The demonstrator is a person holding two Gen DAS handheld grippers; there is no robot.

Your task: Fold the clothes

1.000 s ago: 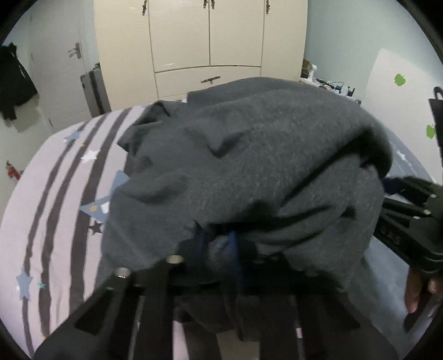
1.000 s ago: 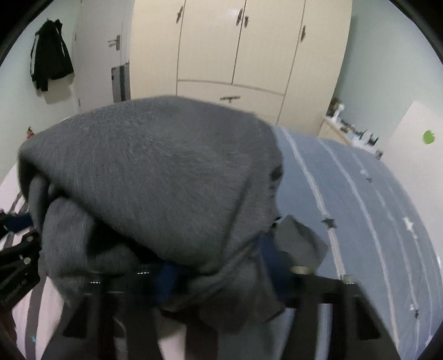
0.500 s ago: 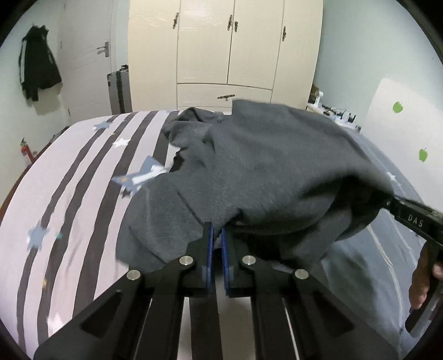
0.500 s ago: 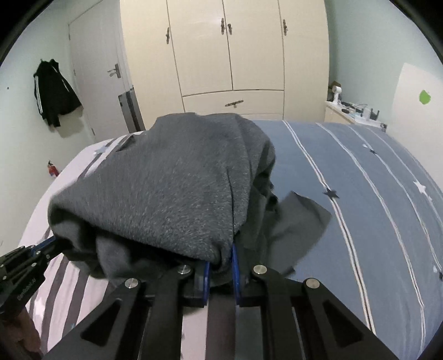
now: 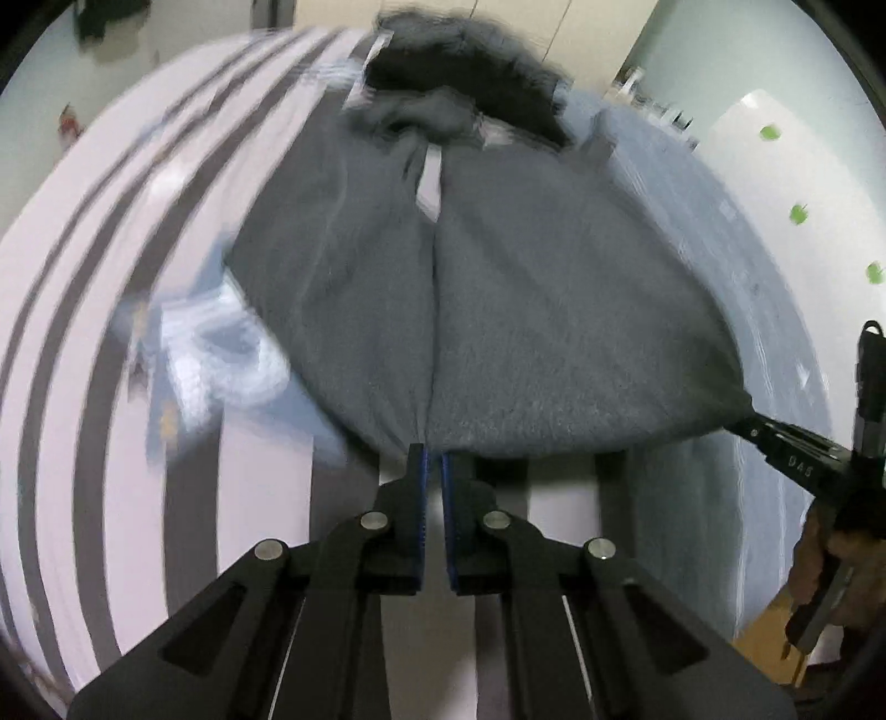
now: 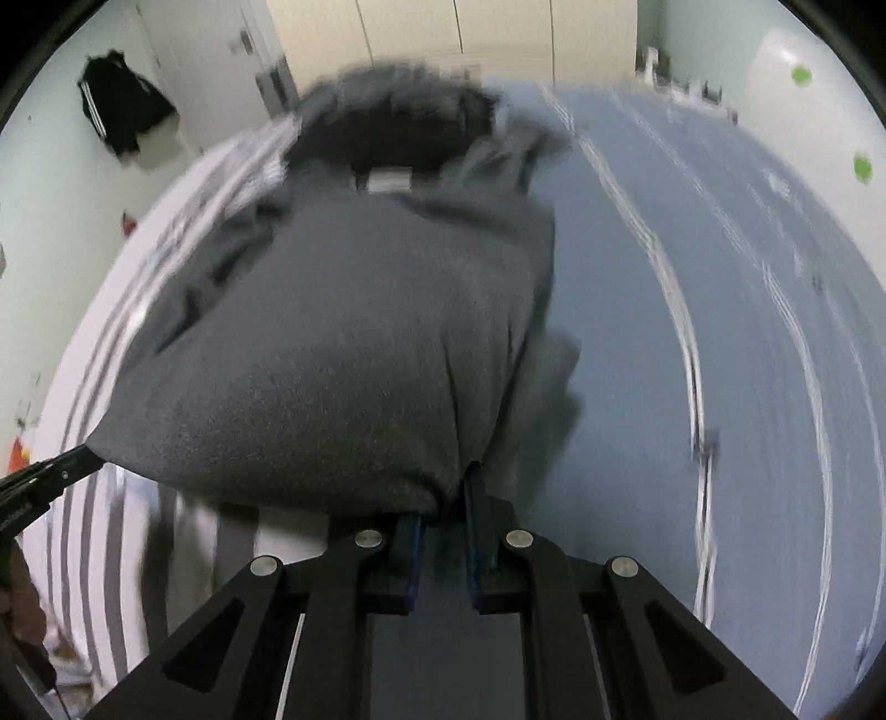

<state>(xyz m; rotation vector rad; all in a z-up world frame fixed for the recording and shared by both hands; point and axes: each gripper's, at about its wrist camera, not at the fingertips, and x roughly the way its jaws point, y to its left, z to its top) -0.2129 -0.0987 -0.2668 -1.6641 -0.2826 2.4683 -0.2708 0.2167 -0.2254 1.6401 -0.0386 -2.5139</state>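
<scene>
A dark grey garment (image 5: 526, 310) is stretched out over the bed, its near hem held up between the two grippers. My left gripper (image 5: 432, 459) is shut on the hem near one corner. My right gripper (image 6: 446, 498) is shut on the other corner of the grey garment (image 6: 343, 343). The far end with a white label (image 6: 387, 180) lies on the bed. The right gripper also shows at the right edge of the left wrist view (image 5: 797, 448), and the left gripper shows at the left edge of the right wrist view (image 6: 44, 476). Both views are motion-blurred.
The bed cover is white with dark stripes (image 5: 83, 310) on the left half and blue with thin white lines (image 6: 720, 310) on the right half. A cream wardrobe (image 6: 454, 27) stands beyond the bed. A black jacket (image 6: 119, 111) hangs on the left wall.
The garment was bunched high over the grippers. Both grippers have pulled it down and back, and it now lies stretched out flat along the bed.
</scene>
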